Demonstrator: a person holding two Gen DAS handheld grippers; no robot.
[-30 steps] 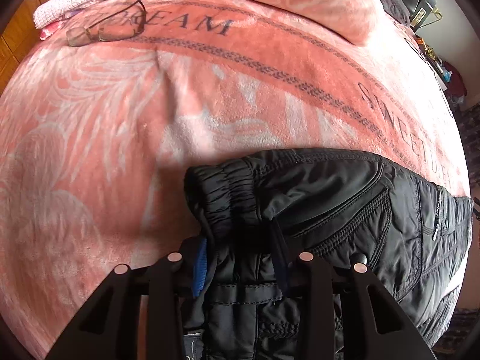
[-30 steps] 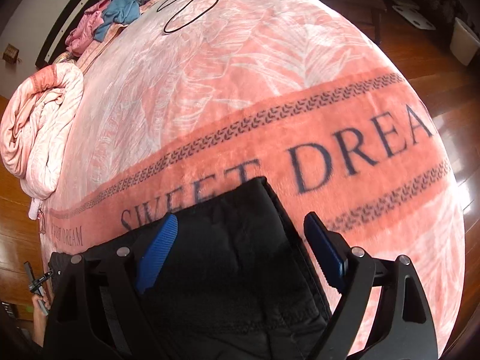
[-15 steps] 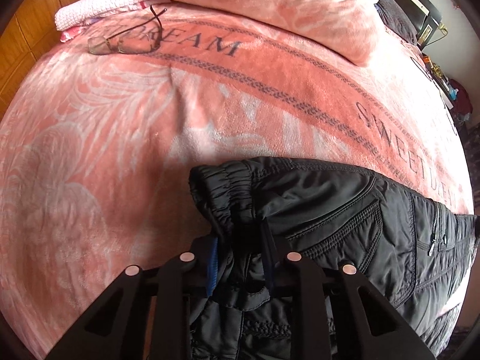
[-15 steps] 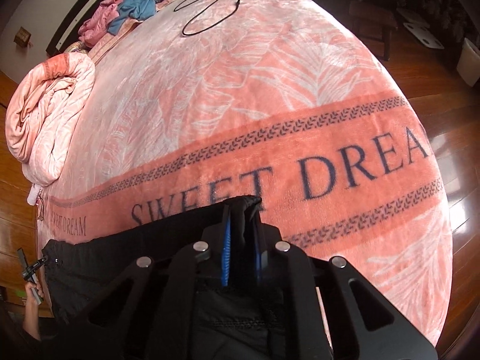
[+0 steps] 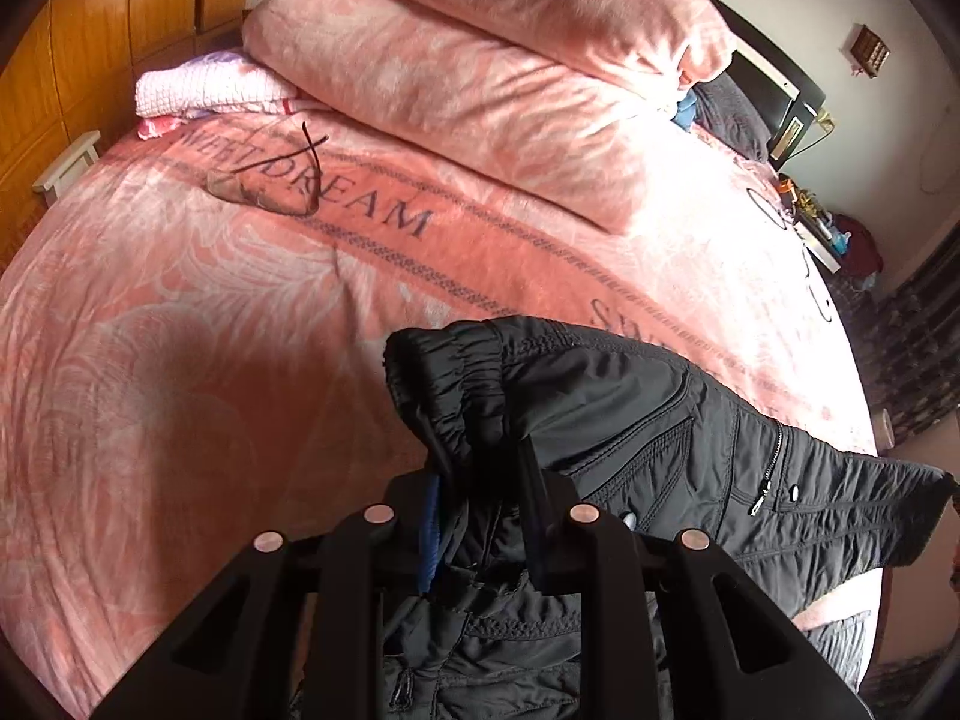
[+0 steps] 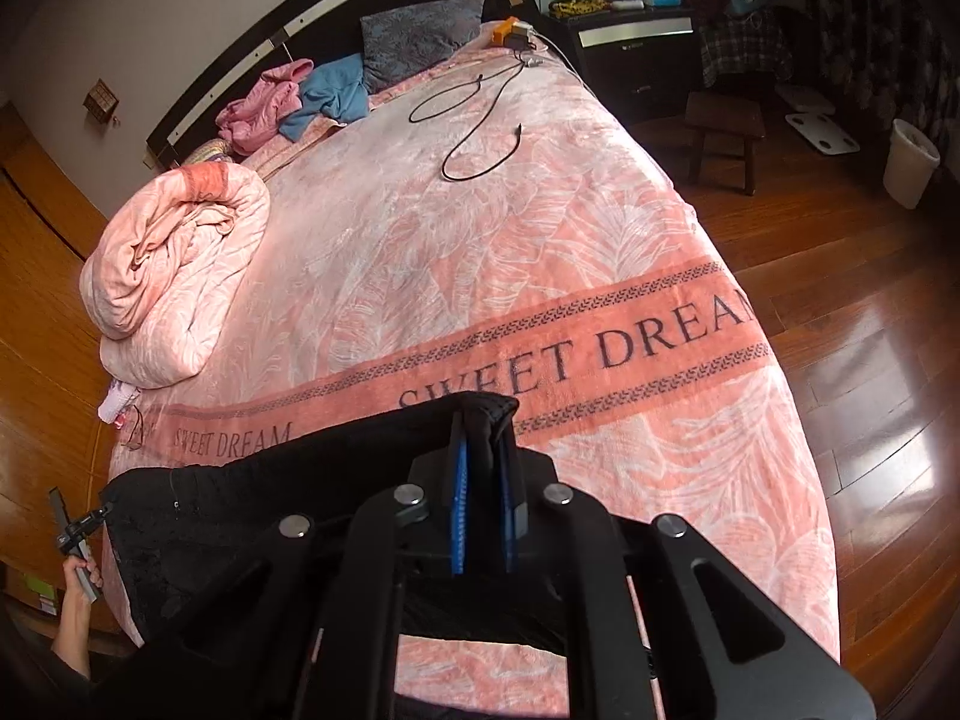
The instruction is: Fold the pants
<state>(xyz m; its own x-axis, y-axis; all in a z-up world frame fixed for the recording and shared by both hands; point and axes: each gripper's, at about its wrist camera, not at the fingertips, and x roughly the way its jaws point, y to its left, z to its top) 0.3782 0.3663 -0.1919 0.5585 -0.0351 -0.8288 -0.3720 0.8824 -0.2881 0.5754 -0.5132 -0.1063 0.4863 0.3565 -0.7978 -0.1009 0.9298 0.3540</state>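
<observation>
my left gripper (image 5: 480, 480) is clenched on the elastic waistband of the black pants (image 5: 660, 420), the bunched fabric pinched between the two fingers and lifted clear of the pink blanket (image 5: 180, 390). from that grip the pants stretch away toward three o'clock, pocket seams and a small zipper pull showing on the padded cloth, and more of the garment hangs down under my jaws at six o'clock. a pair of glasses (image 5: 270, 192) lies on the blanket at eleven o'clock, across the printed lettering, and a folded pink quilt (image 5: 480, 90) sits past them at twelve o'clock.

my right gripper (image 6: 483, 498) is clamped on the other end of the pants (image 6: 300, 480), a fold of black cloth held tight between the blue pads (image 6: 459, 510). the garment runs from there toward nine o'clock, over the near edge of the bed, where the left hand (image 6: 78, 588) shows with its tool handle. the blanket's "sweet dream" band passes just beyond my fingertips at twelve o'clock. farther up lie a black cable (image 6: 480, 126) at twelve o'clock and a rolled quilt (image 6: 174, 264) at ten o'clock.
</observation>
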